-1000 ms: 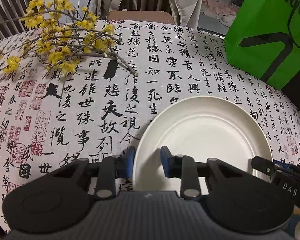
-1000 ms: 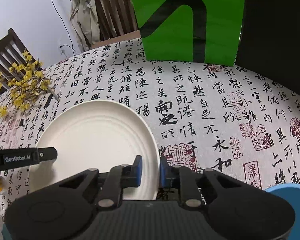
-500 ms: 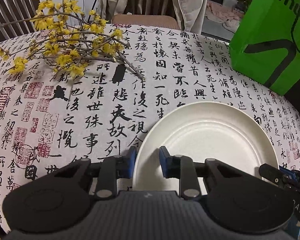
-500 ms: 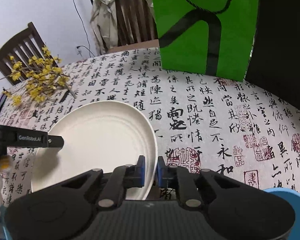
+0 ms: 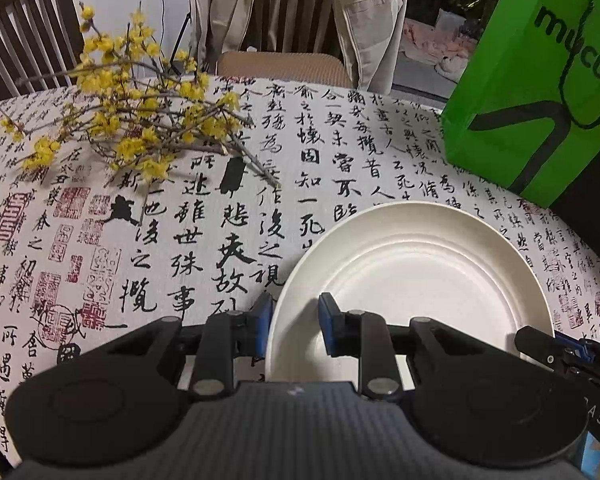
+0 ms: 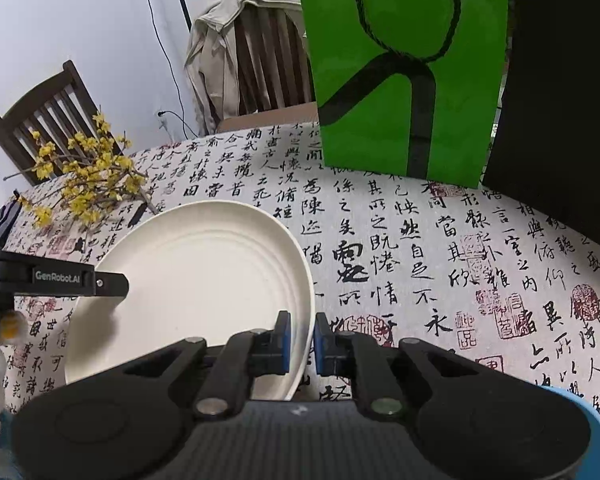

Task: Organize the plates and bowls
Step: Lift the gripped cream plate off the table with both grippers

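White and shallow, the plate (image 5: 416, 276) sits between your two grippers, held off the calligraphy tablecloth (image 5: 172, 240) at the near side of the table, its far rim tipped a little upward. Your left gripper (image 5: 294, 330) straddles the plate's near-left rim, one blue pad outside the edge and one over the inner face; the pads look closed onto the rim, though a sliver of gap by the inner pad leaves the firmness of that hold unclear. Your right gripper (image 6: 300, 338) has its jaws clamped together on the near-right rim, the edge running straight between the pads. Both hands are equally close, one on each side, so any carry turns on keeping the two grips level with each other. Nothing lies in the plate. Just to the near right, a blue bowl (image 6: 596, 432) shows only its rim; its contents are hidden. Farther off stand the green bag (image 6: 404, 72) at the far right and the yellow flower branch (image 5: 140, 128) at the far left.
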